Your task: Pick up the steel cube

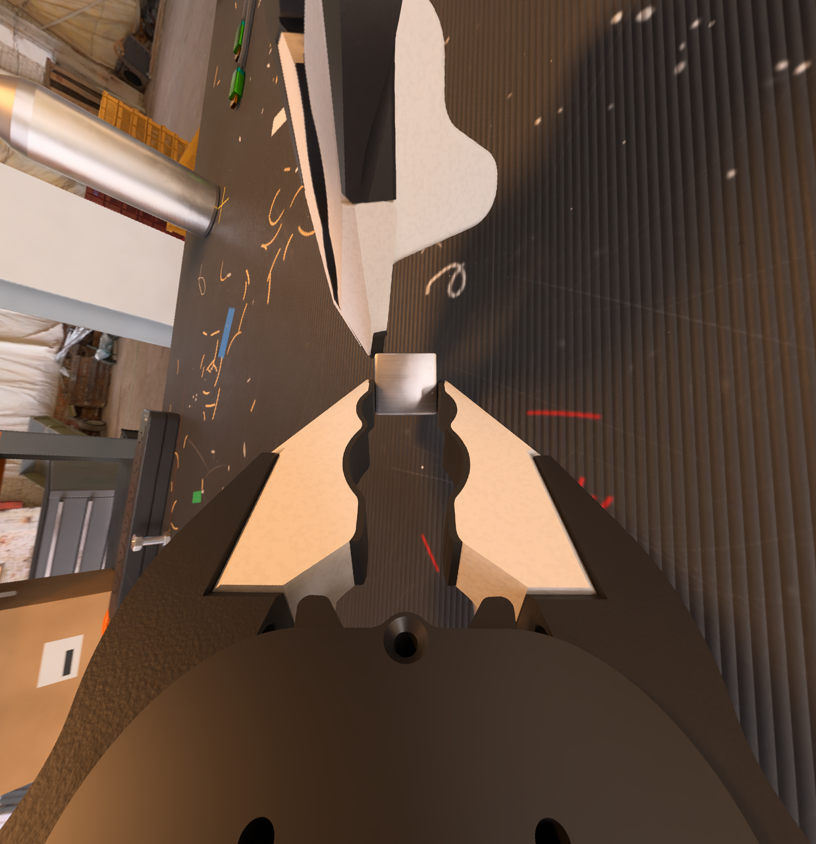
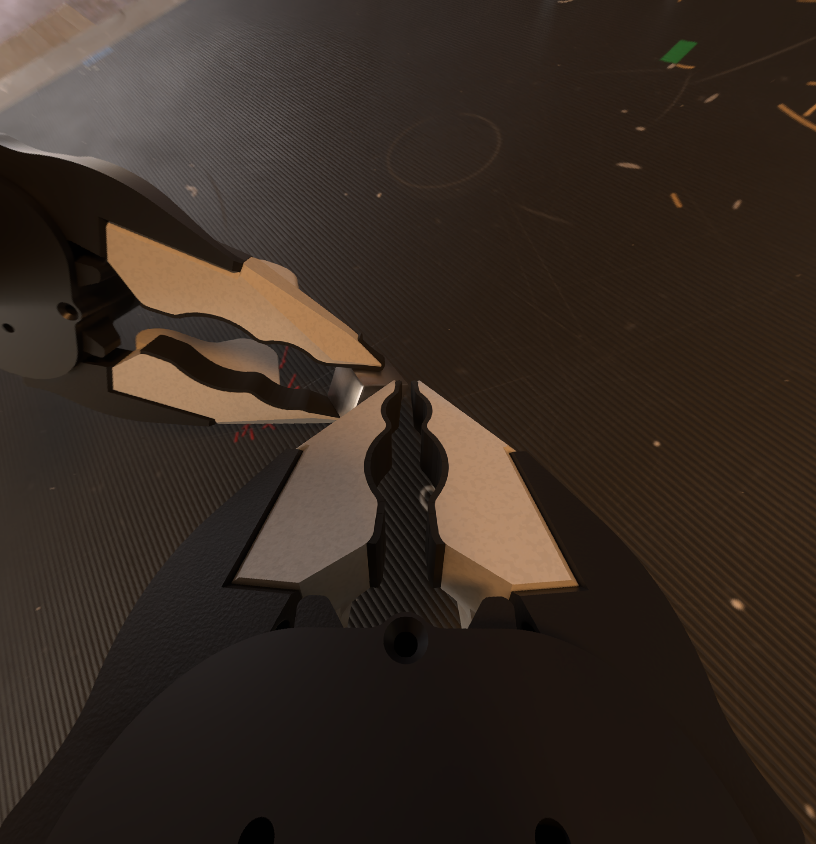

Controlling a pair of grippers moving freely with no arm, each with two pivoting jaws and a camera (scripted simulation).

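The steel cube point(image 1: 405, 383) is a small brushed-metal block held between the fingertips of my left gripper point(image 1: 405, 396), which is shut on it over the dark ribbed mat point(image 1: 648, 319). I cannot tell whether the cube is clear of the mat. My right gripper point(image 1: 373, 341) reaches in from the top of the left wrist view, its tip right at the cube's far corner. In the right wrist view my right gripper point(image 2: 406, 386) is shut and empty. Its tips are just right of the cube point(image 2: 345, 387), which the left gripper point(image 2: 357, 389) holds.
A steel cylinder point(image 1: 109, 155) lies at the mat's left edge, with green-handled tools point(image 1: 237, 82) farther off. A bolt point(image 1: 150, 541), a dark metal frame point(image 1: 155, 456) and a cardboard box point(image 1: 45, 662) sit at the lower left. Paint marks and a green patch point(image 2: 678, 51) dot the mat.
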